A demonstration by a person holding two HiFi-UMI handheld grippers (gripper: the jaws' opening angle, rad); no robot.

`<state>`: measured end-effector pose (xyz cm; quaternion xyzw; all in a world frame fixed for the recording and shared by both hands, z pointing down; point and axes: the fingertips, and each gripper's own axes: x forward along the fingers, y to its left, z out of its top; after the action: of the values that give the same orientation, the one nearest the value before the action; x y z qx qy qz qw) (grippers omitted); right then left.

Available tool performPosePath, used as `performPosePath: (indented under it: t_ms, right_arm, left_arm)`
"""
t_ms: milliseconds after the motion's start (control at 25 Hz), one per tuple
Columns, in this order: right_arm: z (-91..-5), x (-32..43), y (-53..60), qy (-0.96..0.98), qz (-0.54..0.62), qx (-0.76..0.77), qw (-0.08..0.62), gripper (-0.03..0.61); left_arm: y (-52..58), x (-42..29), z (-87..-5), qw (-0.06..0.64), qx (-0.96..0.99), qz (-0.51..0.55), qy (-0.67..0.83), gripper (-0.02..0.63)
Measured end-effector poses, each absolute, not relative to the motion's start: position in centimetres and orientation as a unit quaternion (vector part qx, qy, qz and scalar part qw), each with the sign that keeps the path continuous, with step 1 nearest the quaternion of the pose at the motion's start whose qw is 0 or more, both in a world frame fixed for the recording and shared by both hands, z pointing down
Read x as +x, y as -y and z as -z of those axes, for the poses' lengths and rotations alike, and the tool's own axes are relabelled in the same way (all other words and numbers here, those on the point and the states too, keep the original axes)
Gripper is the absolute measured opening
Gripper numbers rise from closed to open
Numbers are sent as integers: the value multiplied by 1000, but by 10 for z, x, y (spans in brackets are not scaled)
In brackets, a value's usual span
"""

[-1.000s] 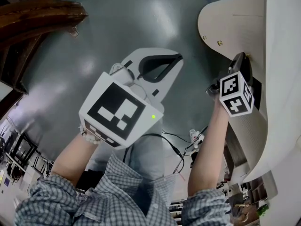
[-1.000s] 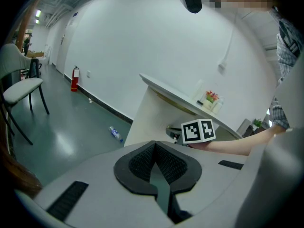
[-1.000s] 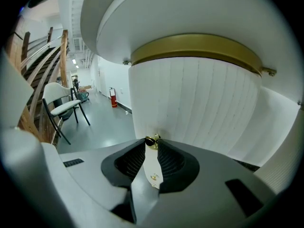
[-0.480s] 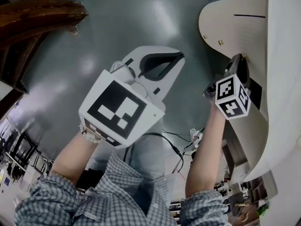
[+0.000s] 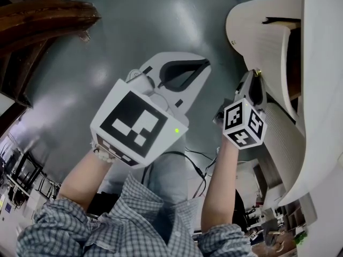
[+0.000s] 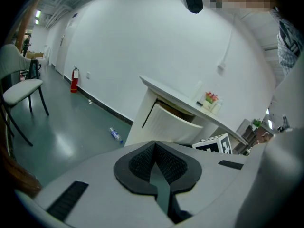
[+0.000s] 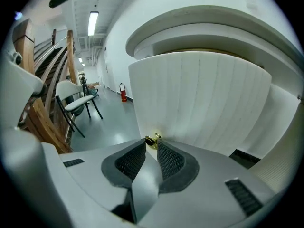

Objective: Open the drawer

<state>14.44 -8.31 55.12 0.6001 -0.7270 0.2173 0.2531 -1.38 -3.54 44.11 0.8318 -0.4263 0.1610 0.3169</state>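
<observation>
Your right tool is clamped on the knob of the drawer at 12 o'clock — pull straight back toward 6; left tool closed, empty.

It looked like a public hall or office lobby: a glossy grey-green poured floor ran beneath plain white walls, with ceiling strip lights, a red fire extinguisher, white-seated black-legged chairs, a brown wooden staircase and a curved white slatted counter.
</observation>
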Motion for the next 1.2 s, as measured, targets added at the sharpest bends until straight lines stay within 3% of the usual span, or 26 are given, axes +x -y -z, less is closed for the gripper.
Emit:
performPosePath:
  t_ms: [1200]
  right_arm:
    - [-559,66,-31,737,-259,561,275,72]
  left_arm:
    - [15,-27,-427,304,845,-162,409,-3]
